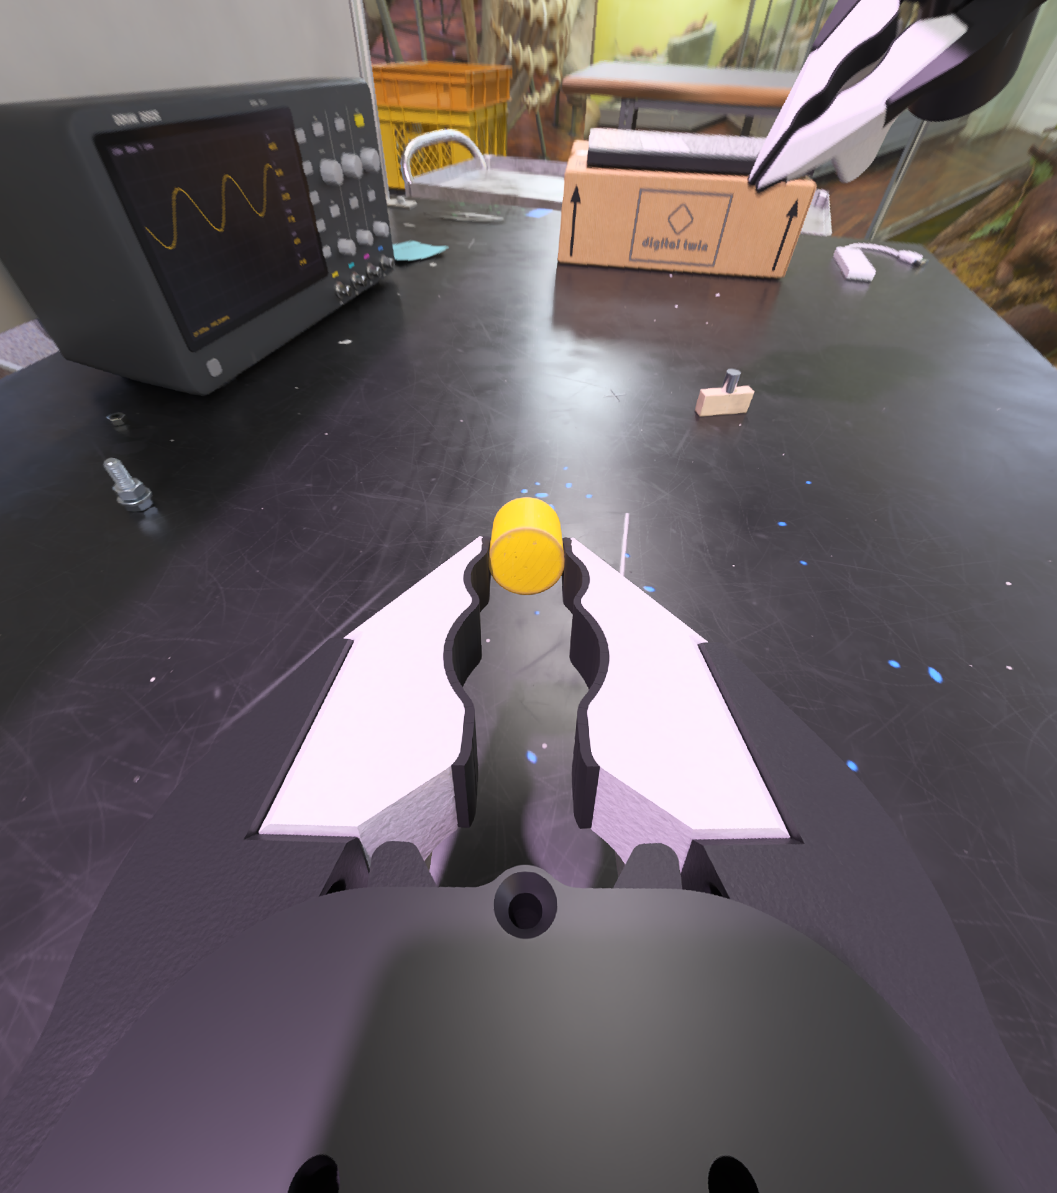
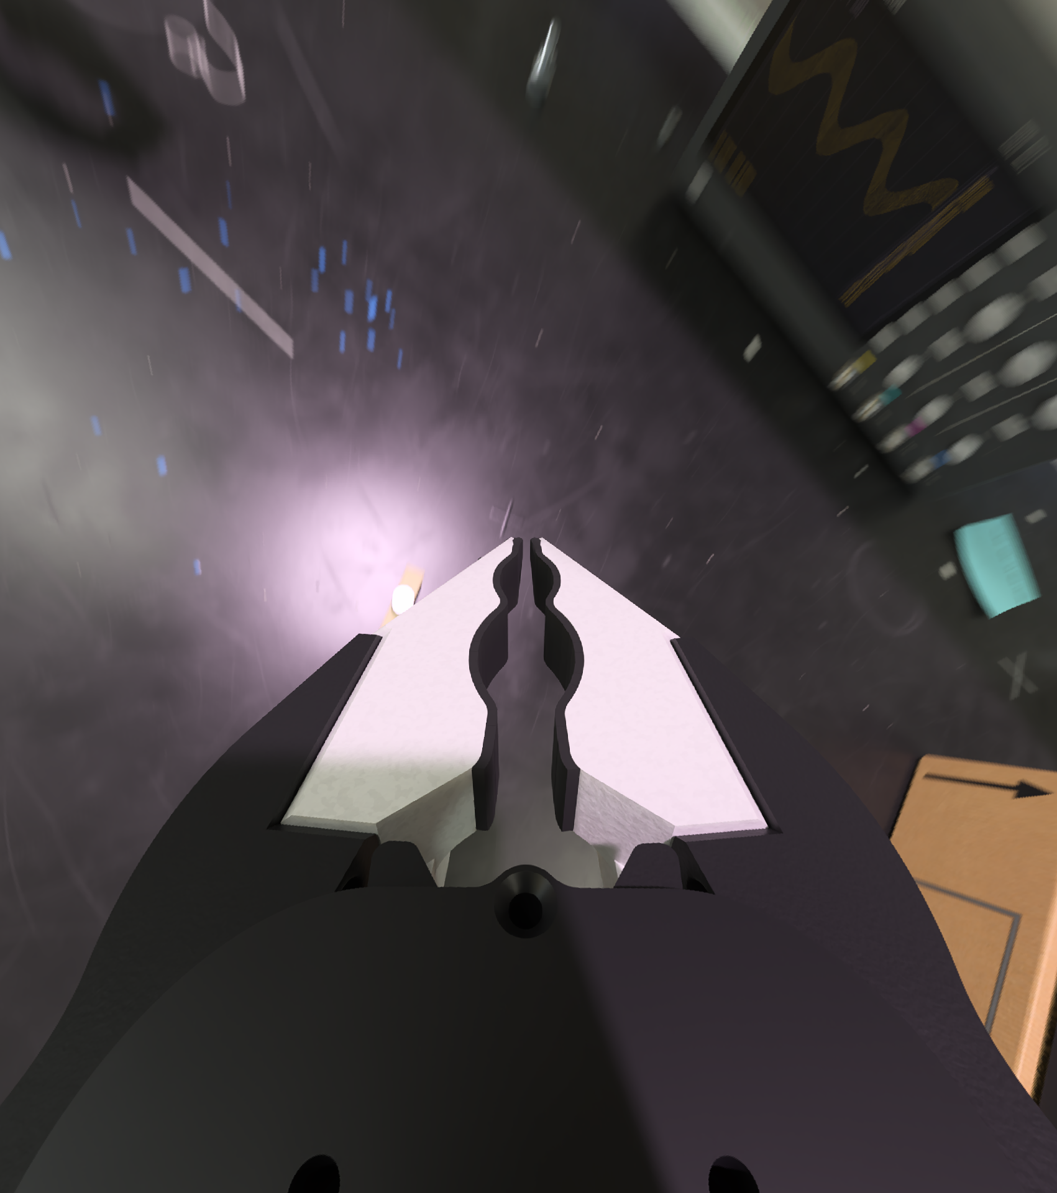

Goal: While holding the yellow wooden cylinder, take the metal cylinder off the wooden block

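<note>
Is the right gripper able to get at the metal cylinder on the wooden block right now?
Probably yes. The metal cylinder stands upright on the wooden block with bare table around it. The right gripper hangs above, empty but shut, so it must open first.

We see left hand-held gripper (image 1: 525, 549) clamped on yellow wooden cylinder (image 1: 525, 547) at fingertips, above dark scratched tabletop (image 1: 771, 645). Ahead right, metal cylinder (image 1: 732, 379) stands upright in wooden block (image 1: 724, 400). Right hand-held gripper (image 1: 761, 181) hangs top right, tips nearly together, before cardboard box (image 1: 674, 226). We note oscilloscope (image 1: 190, 226) far left, bolt (image 1: 127, 485) near left.
</note>
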You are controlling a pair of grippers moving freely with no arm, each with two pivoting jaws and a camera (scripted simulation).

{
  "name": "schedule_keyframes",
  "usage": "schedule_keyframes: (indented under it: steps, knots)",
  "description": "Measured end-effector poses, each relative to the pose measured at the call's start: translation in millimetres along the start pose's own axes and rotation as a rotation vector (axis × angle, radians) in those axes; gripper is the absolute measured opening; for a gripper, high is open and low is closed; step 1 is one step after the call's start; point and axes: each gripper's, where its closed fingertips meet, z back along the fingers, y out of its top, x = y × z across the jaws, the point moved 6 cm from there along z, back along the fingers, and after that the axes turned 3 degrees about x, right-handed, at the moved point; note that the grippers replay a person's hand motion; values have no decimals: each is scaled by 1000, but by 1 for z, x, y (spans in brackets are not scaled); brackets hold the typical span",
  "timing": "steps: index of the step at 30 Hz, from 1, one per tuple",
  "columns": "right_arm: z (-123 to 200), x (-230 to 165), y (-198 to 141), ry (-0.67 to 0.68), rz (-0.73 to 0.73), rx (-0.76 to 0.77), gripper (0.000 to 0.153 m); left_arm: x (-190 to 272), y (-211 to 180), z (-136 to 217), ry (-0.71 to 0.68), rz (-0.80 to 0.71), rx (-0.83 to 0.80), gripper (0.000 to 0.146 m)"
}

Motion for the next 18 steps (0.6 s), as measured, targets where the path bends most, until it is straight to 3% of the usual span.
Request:
schedule_keyframes:
  steps: [3, 7, 10, 14, 18]
  knots:
    - [-30, -8, -30, 122, 20, -196, 2, 2, 1, -16, -15, -19, -52, 21]
    - [-53, -24, -43, 374, -44, -113, 7, 4, 3, -31, -31, -36, -106, 21]
    - [-61, -31, -45, 445, -7, -79, 18, 2, 3, -39, -39, -34, -147, 21]
    - [-73, -40, -46, 562, 58, -90, 21, -3, 3, -47, -28, -46, -177, 21]
    - [-78, -41, -40, 613, -46, -119, 18, -4, 3, -48, -9, -46, -179, 21]
